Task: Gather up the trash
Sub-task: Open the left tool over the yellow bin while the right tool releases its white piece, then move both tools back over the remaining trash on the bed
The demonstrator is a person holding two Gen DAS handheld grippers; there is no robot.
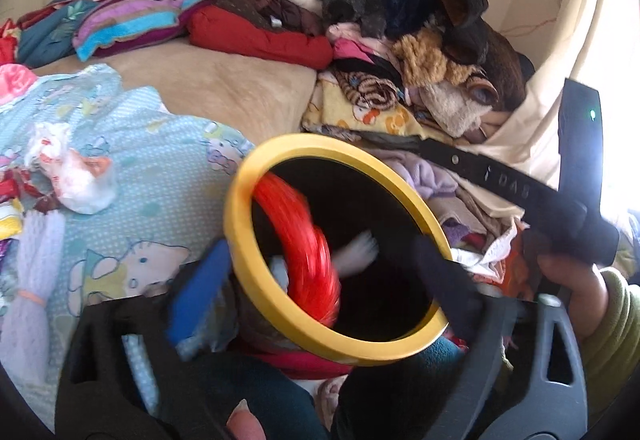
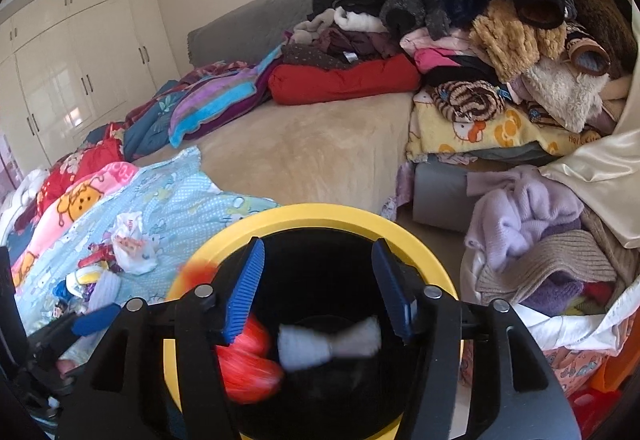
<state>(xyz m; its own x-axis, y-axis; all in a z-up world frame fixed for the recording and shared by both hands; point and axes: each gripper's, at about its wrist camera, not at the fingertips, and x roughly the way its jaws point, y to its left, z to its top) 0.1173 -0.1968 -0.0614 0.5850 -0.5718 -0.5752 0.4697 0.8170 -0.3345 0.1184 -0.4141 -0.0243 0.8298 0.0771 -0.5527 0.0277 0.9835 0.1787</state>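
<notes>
Blue fingers (image 2: 245, 290) of the right hand-held gripper (image 2: 320, 290) stand wide apart, empty, above the bin (image 2: 320, 214); red and white trash (image 2: 328, 344) blurs inside below them. Left hand-held gripper (image 1: 320, 280) straddles the rim, grip unclear. More wrappers (image 2: 132, 244) lie left on the bed (image 2: 312, 152); a loose hold could tip the bin.

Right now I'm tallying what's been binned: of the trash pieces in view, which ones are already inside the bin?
The red wrapper and white crumpled piece, blurred inside the yellow-rimmed bin. The white plastic bag lies on the blue blanket.
</notes>
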